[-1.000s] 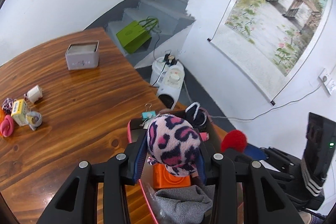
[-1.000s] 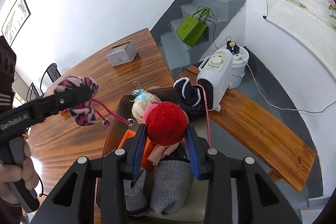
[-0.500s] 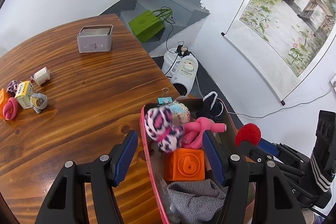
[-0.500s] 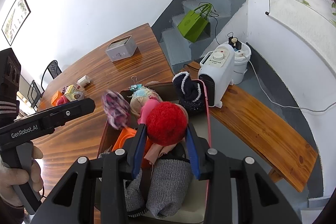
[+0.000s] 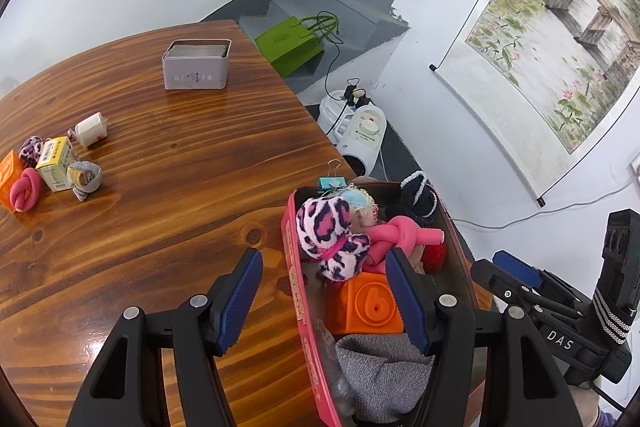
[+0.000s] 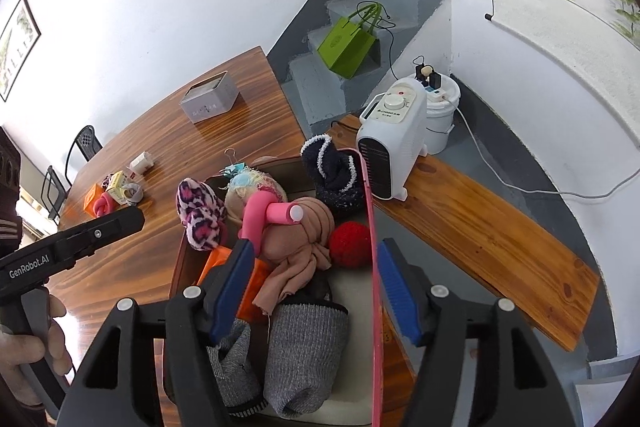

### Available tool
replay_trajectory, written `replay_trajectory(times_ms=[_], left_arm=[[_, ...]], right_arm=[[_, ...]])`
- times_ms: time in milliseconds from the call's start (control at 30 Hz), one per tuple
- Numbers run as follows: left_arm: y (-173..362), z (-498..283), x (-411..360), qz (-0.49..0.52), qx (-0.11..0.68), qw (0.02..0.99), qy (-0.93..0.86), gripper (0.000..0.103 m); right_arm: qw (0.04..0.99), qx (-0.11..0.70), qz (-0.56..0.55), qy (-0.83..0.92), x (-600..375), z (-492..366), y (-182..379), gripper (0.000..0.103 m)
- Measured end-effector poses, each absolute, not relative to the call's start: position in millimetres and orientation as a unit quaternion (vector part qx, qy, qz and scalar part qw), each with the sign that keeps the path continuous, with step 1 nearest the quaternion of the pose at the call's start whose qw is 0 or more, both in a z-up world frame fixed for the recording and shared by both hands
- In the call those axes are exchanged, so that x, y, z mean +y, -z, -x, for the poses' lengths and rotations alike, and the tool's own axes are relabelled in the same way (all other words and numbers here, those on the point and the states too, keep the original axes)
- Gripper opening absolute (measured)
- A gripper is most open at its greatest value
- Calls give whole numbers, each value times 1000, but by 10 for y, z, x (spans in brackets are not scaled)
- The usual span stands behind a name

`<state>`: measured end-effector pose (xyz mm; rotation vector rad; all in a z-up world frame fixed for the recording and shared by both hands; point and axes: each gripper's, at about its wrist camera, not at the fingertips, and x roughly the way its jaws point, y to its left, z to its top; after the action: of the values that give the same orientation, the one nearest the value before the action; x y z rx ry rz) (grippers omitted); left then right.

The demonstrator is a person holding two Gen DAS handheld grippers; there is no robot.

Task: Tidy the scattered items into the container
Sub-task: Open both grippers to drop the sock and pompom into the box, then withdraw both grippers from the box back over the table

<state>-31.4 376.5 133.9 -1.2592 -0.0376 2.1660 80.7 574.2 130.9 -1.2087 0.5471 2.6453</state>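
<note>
Both grippers hang over the pink-rimmed container [image 6: 370, 227], jaws released: the left gripper [image 5: 324, 297] has dropped the leopard-print sock [image 5: 332, 235], and the right gripper [image 6: 316, 281], jaws just opening, the red pompom [image 6: 350, 243]. The heaped sock could roll out onto the desk [image 5: 180, 187].

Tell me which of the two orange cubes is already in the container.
The orange cube with the raised 6, lying in the pink-rimmed container under the leopard-print plush. The other orange cube sits out on the table at the far left.
</note>
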Motion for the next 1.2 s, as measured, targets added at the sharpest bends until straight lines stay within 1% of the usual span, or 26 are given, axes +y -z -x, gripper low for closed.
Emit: replay_trajectory(times_ms=[67,100,133,167,567,967,1200], left_arm=[[-1332,321,3731,479,-17,309,-822,65],[-1328,334,3706,481,-19,306,-821,67],[-1322,340,3675,483,-23,303,-821,78],[-1323,344,3646,482,-28,300,-823,83],[-1258,445,2964,488,-61,241,-836,83],[-1180,638,1973,489,-91,174,-850,83],[-1114,868,1317,486,-107,137,-857,83]], right_arm=[[90,183,407,-890,5720,-795,-1311,68],[88,182,408,-890,5707,-787,-1310,68],[86,182,408,-891,5685,-776,-1311,68],[85,181,408,-891,5665,-766,-1314,68],[43,164,410,-896,5212,-501,-1359,68],[-16,142,413,-899,4448,-108,-1410,68],[-41,131,426,-894,3914,105,-1343,68]])
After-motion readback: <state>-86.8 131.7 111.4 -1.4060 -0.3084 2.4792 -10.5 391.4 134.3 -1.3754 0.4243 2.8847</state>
